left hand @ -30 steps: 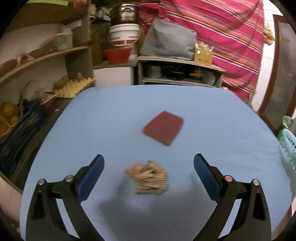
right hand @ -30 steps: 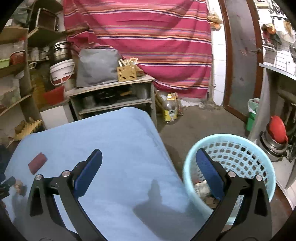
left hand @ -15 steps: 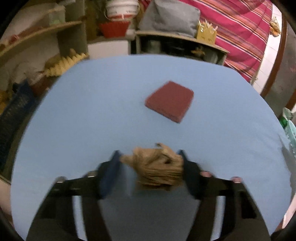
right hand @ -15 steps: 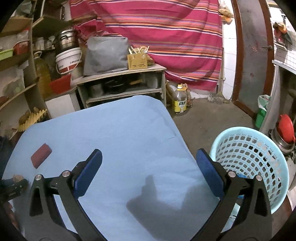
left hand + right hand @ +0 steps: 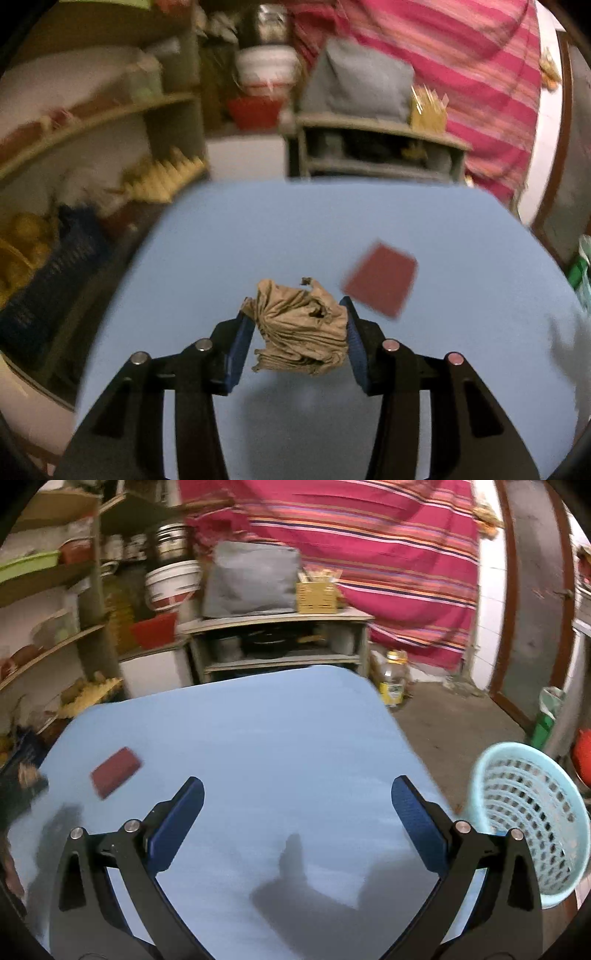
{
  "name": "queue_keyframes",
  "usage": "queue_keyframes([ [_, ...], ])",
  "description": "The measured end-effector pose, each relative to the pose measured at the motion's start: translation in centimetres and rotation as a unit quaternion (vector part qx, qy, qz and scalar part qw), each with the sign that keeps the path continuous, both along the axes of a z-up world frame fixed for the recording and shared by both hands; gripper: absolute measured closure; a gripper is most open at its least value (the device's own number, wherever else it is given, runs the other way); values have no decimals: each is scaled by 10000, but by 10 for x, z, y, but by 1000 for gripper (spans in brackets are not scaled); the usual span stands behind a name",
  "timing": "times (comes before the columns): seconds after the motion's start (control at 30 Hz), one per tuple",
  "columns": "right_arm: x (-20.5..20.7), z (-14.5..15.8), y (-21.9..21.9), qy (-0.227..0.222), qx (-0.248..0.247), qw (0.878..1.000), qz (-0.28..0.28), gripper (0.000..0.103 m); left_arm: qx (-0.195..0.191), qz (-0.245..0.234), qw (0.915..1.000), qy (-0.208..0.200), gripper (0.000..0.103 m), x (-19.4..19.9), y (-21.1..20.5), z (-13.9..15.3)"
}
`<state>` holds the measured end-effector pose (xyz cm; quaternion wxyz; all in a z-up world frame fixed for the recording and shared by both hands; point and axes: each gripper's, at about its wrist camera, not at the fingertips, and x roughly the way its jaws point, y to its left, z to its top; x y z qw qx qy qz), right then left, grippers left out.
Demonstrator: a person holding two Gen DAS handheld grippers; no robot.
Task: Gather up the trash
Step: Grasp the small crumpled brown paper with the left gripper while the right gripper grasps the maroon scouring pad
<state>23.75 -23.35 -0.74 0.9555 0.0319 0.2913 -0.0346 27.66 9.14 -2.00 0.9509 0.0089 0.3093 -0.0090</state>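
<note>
My left gripper [image 5: 297, 325] is shut on a crumpled brown paper wad [image 5: 301, 326] and holds it a little above the blue table [image 5: 258, 236]. A flat dark red pad [image 5: 380, 282] lies on the table just beyond and to the right; it also shows in the right wrist view [image 5: 115, 771]. My right gripper [image 5: 295, 801] is open and empty over the table's right half. A light blue perforated basket [image 5: 532, 812] stands on the floor off the table's right edge.
Shelves with a yellow egg tray [image 5: 166, 177], a red bowl [image 5: 153, 629] and a white bucket [image 5: 171, 583] line the left and back. A low cabinet [image 5: 277, 642] stands behind the table. A bottle [image 5: 393, 683] sits on the floor.
My left gripper closed on the paper wad and lifted it off the table, shifting left. My right gripper swung left, so the basket moved to the right edge of its view.
</note>
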Motion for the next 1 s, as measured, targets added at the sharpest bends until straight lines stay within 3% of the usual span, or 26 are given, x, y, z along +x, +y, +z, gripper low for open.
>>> queue_keyframes([
  [0.13, 19, -12, 56, 219, -222, 9983, 486, 4, -43, 313, 9990, -323, 57, -3, 28, 20],
  [0.43, 95, -44, 173, 1059, -81, 9885, 1080, 4, -41, 732, 9949, -692, 56, -11, 75, 41],
  [0.6, 129, -60, 209, 1475, -54, 9855, 838, 4, -259, 862, 9936, -678, 56, -8, 100, 42],
  [0.73, 144, -68, 233, 1599, -157, 9853, 572, 4, -544, 960, 9920, -606, 56, -5, 122, 40],
  [1.0, 160, -73, 240, 1592, -186, 9870, -83, 5, -667, 1098, 9906, -462, 56, 1, 142, 32],
])
